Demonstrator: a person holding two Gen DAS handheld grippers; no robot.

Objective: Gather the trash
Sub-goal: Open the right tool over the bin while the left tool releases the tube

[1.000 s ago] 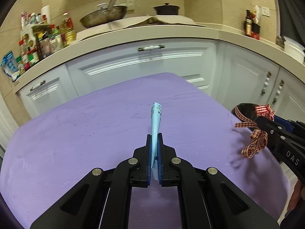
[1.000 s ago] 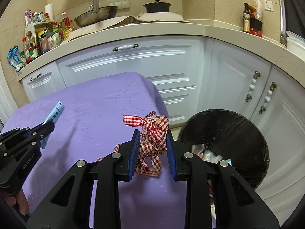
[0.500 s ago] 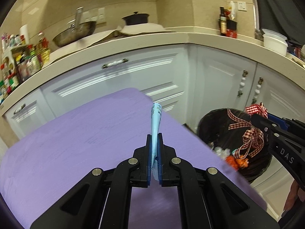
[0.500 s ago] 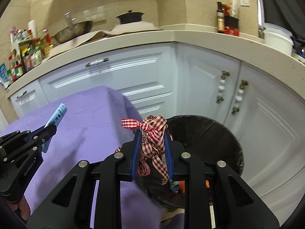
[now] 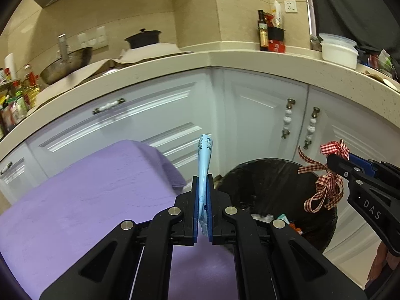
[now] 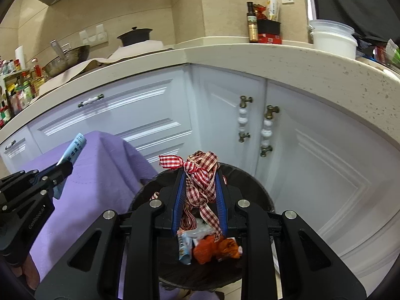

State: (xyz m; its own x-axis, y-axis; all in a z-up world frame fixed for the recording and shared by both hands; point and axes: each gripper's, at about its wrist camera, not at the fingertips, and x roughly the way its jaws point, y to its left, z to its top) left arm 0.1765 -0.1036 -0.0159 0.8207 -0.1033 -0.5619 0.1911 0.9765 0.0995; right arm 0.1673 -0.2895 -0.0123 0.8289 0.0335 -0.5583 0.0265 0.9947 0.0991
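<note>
Over the last second I had swung both hands off the purple-covered desk (image 5: 82,200) toward the corner of the white cabinets (image 6: 155,115). A second ago the desk filled both views; now the black-lined trash bin (image 6: 252,187) sat in them. My right tongs (image 6: 200,190) were hanging directly over the bin's mouth, clamped narrow on the bunched red checked ribbon (image 6: 200,175), its loose tails dangling between the blue pads toward the wrappers already lying at the bottom. My left tongs (image 5: 203,195) were pinched fully closed on the flat light-blue packet (image 5: 204,160), which stood up from the pads. They were short of the bin, above the desk's near corner with the rim just to their right.

I judged the carry nearly done: the ribbon looked ready to drop, while the packet needed a further shift sideways to clear the desk edge.

There was open air above the bin and nothing between my two tools. The cabinet doors with their knobbed handles (image 6: 267,130) stood close behind the bin and the cloth's hanging corner touched its left side, so room for moving lay mostly upward and back toward me. A tail of ribbon could have snagged on the liner's rim.
</note>
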